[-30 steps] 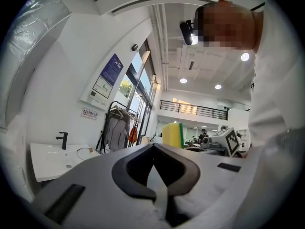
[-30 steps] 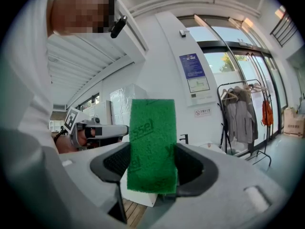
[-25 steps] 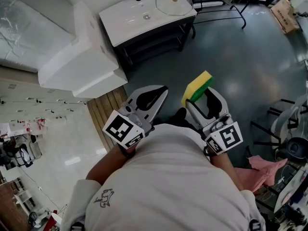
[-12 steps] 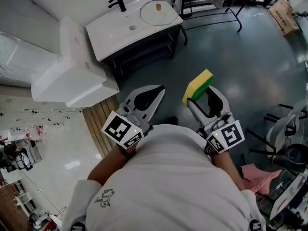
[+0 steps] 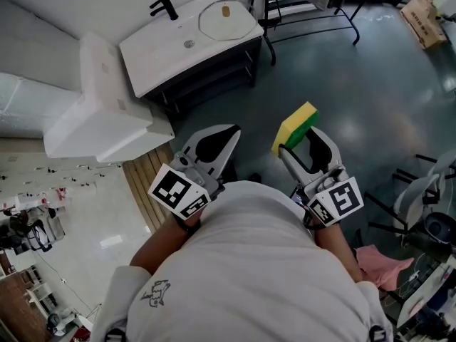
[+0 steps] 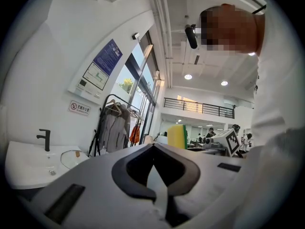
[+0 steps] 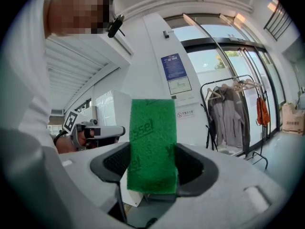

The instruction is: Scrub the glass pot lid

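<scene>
Approach step, right hand-held gripper (image 5: 296, 142) clamping sponge (image 5: 294, 123), left hand-held gripper (image 5: 229, 135) shut empty; next needs reaching likely lid (image 5: 226, 18) on sink surface (image 5: 164, 45).

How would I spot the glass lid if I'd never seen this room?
Look for the white washstand at the top of the head view, with a black tap at its back. The glass lid lies flat on its top, to the right of the drain hole. It is the only round see-through thing there, with a small brownish knob in its middle.
</scene>
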A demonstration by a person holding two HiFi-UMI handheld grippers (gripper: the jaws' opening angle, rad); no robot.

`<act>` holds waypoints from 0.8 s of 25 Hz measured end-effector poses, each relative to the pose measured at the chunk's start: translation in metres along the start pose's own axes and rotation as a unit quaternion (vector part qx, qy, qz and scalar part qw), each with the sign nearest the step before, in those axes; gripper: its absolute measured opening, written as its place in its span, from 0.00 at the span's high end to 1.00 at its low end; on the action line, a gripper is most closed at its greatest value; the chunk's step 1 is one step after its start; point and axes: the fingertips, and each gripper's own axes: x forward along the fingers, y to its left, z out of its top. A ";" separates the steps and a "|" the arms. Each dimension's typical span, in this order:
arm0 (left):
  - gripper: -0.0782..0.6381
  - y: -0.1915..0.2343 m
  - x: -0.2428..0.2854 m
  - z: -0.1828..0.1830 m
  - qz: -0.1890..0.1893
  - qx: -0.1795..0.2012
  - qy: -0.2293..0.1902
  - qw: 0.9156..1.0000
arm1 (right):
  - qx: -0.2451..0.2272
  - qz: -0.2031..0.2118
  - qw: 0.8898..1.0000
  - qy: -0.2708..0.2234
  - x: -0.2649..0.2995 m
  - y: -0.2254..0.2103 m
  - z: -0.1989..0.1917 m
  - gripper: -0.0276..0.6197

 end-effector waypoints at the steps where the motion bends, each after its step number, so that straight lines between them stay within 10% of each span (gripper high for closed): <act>1: 0.89 0.002 0.001 -0.002 -0.001 0.000 -0.001 1.000 | 0.000 -0.002 1.000 0.000 0.001 -0.002 -0.001 0.51; 20: 0.89 0.172 0.068 0.041 -0.038 -0.022 -0.007 0.999 | -0.001 -0.031 0.999 0.019 0.166 -0.067 0.025 0.51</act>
